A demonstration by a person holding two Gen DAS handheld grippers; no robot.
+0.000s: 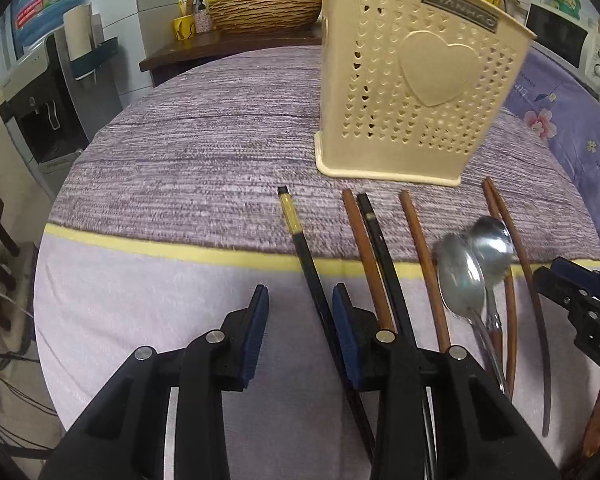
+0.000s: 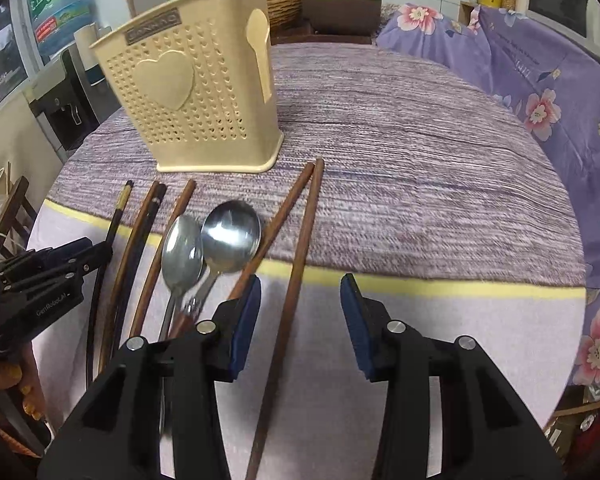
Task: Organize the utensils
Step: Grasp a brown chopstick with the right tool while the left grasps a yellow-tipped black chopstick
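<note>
A cream perforated utensil holder (image 1: 416, 92) with a heart stands upright on the table; it also shows in the right wrist view (image 2: 188, 100). In front of it lie several brown and black chopsticks and two steel spoons (image 1: 476, 264), (image 2: 216, 244). My left gripper (image 1: 300, 300) is open, with a black chopstick with a gold band (image 1: 300, 236) lying between its fingers. My right gripper (image 2: 300, 288) is open, straddling a brown chopstick (image 2: 292, 292). Each gripper shows at the other view's edge.
The round table has a purple woven cloth (image 1: 204, 152) with a yellow stripe and a lilac front part (image 2: 440, 328). A floral purple cloth (image 2: 540, 92) lies at the right. A water dispenser (image 1: 40, 112) stands at the left, a wicker basket (image 1: 264, 12) behind.
</note>
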